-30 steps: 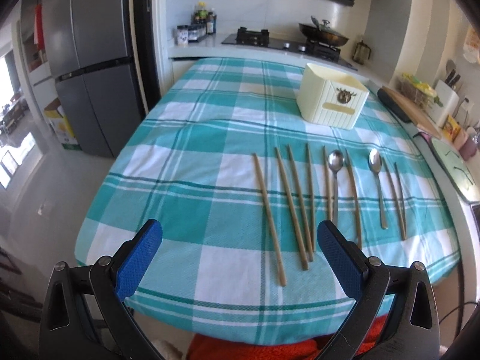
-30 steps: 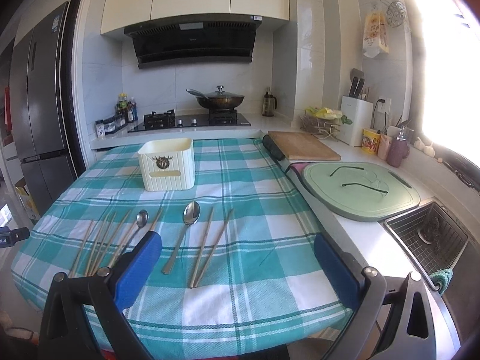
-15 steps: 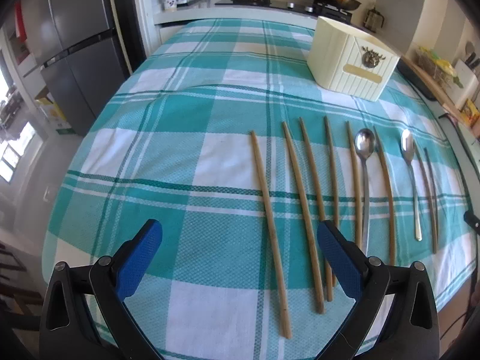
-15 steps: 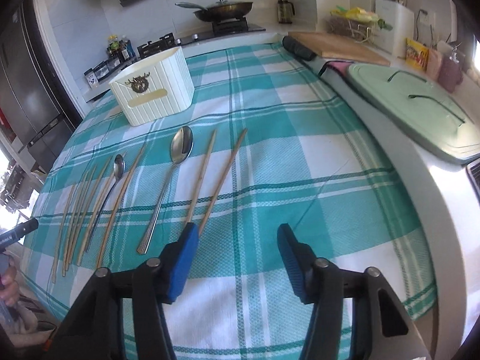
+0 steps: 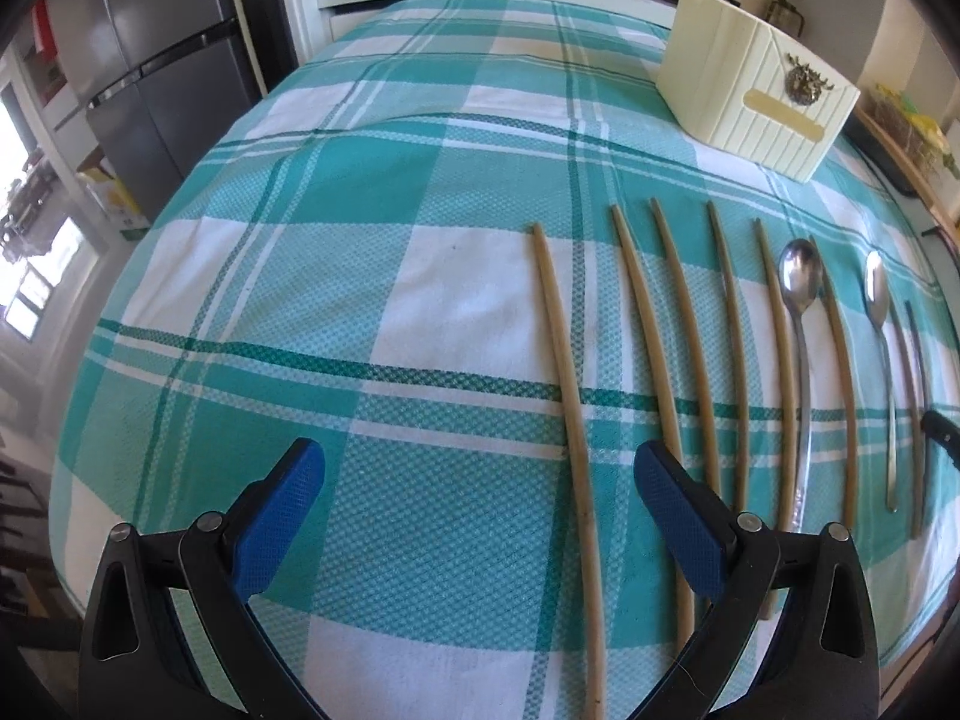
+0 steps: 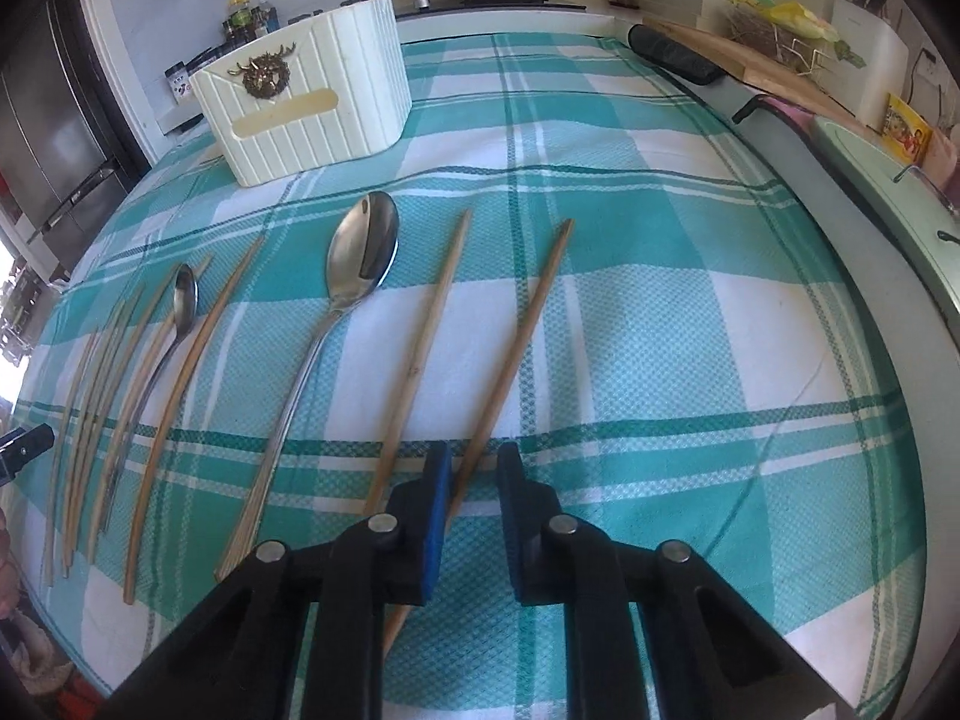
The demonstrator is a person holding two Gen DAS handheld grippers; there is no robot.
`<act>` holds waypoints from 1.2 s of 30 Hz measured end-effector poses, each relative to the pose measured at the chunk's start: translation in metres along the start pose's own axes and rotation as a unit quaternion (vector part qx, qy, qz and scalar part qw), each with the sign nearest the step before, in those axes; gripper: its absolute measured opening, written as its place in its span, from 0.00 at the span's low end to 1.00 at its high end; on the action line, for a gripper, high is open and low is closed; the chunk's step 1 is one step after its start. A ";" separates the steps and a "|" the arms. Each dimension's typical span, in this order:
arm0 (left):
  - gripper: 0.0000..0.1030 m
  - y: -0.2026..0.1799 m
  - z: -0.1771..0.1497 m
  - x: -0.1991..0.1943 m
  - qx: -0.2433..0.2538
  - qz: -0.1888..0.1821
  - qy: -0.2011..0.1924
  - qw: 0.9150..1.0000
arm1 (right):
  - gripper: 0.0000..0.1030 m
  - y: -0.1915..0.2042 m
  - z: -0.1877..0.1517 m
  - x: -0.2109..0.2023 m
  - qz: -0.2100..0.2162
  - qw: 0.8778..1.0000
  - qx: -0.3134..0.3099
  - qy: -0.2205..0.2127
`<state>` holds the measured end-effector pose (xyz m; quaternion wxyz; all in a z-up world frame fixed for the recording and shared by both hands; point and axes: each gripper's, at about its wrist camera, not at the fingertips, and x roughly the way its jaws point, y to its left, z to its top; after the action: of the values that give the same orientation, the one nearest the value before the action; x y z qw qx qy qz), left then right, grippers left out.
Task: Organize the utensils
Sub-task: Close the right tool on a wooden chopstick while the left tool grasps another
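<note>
Cream ribbed plastic holder [image 6: 306,114] with a brass stag emblem stands at the far side of the teal checked tablecloth [image 6: 660,312]; its inside cannot be seen from either view. Bamboo chopsticks [image 5: 678,330] and two steel spoons lie in a row nearer the edge, the larger spoon [image 6: 354,276] beside the rightmost pair. Right gripper [image 6: 471,468] is nearly closed around the rightmost chopstick [image 6: 516,342], whose lower end is hidden behind the blue pads. Left gripper [image 5: 474,480] hangs wide open above the leftmost chopstick [image 5: 567,396].
</note>
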<state>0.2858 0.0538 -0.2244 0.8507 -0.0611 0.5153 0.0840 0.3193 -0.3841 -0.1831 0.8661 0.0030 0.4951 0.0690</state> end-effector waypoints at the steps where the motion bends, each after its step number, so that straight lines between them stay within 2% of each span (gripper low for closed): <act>1: 1.00 0.000 -0.001 0.003 0.001 0.000 0.004 1.000 | 0.14 -0.003 -0.001 -0.001 -0.007 1.000 -0.002 0.002; 4: 1.00 0.001 -0.005 0.009 0.002 -0.001 0.016 1.000 | 0.14 -0.016 -0.006 -0.006 -0.030 1.000 -0.001 0.006; 8: 1.00 0.004 -0.010 0.007 0.014 0.004 0.010 1.000 | 0.14 -0.036 -0.014 -0.012 -0.066 0.998 0.006 0.012; 13: 1.00 0.011 -0.012 0.006 0.040 -0.007 0.015 0.999 | 0.14 -0.056 -0.020 -0.018 -0.083 0.996 0.017 0.021; 17: 1.00 0.013 -0.012 0.005 0.070 -0.020 0.016 0.997 | 0.18 -0.069 -0.021 -0.020 -0.078 0.996 0.017 0.031; 23: 1.00 0.013 0.007 0.013 0.093 -0.038 0.052 0.994 | 0.27 -0.073 -0.008 -0.014 -0.039 0.997 -0.015 0.063; 31: 0.97 0.014 0.048 0.031 0.095 -0.062 0.062 0.992 | 0.27 -0.082 0.035 0.011 -0.018 0.996 -0.022 0.089; 36: 0.82 0.008 0.072 0.039 0.100 -0.057 0.065 0.991 | 0.28 -0.082 0.063 0.027 -0.016 0.995 -0.015 0.093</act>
<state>0.3646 0.0783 -0.2259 0.8209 -0.0103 0.5706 -0.0212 0.3966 -0.4579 -0.1801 0.8171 -0.0245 0.5725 0.0625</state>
